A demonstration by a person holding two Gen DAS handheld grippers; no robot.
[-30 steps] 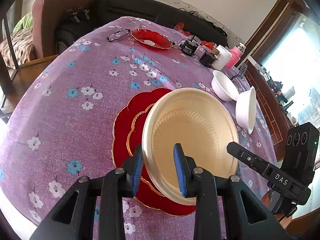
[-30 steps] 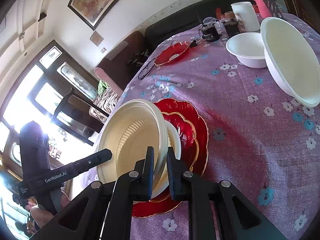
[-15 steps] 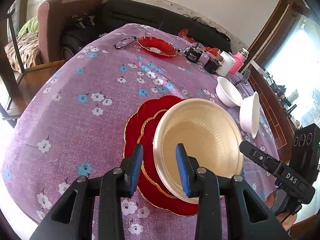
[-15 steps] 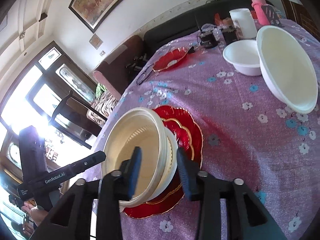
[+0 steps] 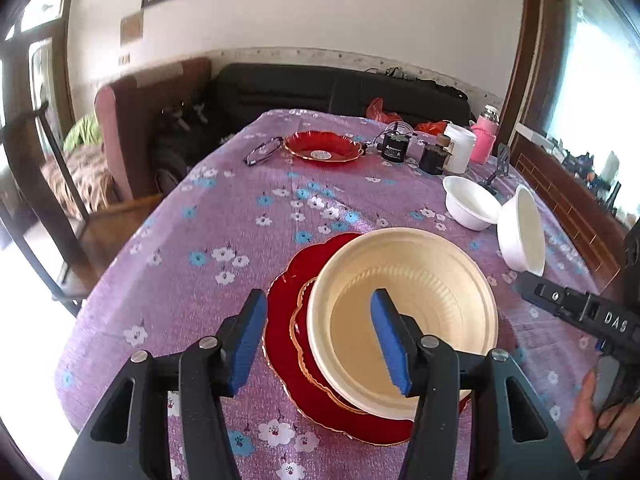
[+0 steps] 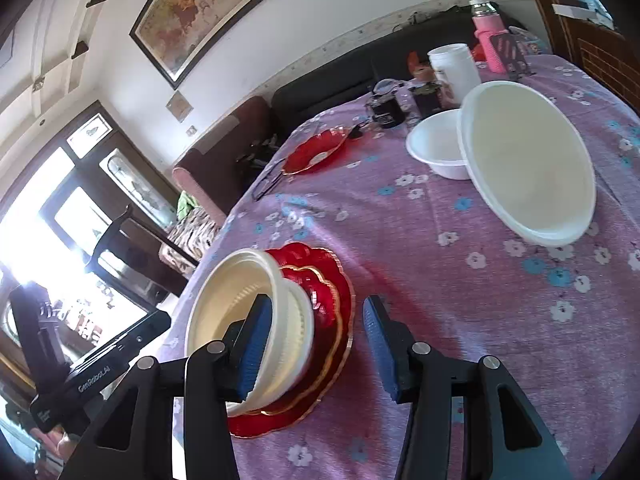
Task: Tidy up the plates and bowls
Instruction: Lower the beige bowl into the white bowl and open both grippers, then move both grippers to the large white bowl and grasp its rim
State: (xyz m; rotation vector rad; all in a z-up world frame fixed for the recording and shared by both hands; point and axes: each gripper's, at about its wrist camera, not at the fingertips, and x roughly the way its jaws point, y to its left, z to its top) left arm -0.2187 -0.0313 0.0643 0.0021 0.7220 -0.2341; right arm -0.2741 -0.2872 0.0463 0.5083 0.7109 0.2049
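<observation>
Bowl [image 5: 404,316] on red plates [image 5: 296,320] looks light, thin, easily dented; grip rim gently; both grippers' jaws opening, holding nothing.

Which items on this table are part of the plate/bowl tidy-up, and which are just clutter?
Job items:
- cream bowl on the stacked red plates
- far red plate
- small white bowl
- tilted white bowl

Clutter:
- eyeglasses
- black jars
- white cup
- pink bottle
</observation>
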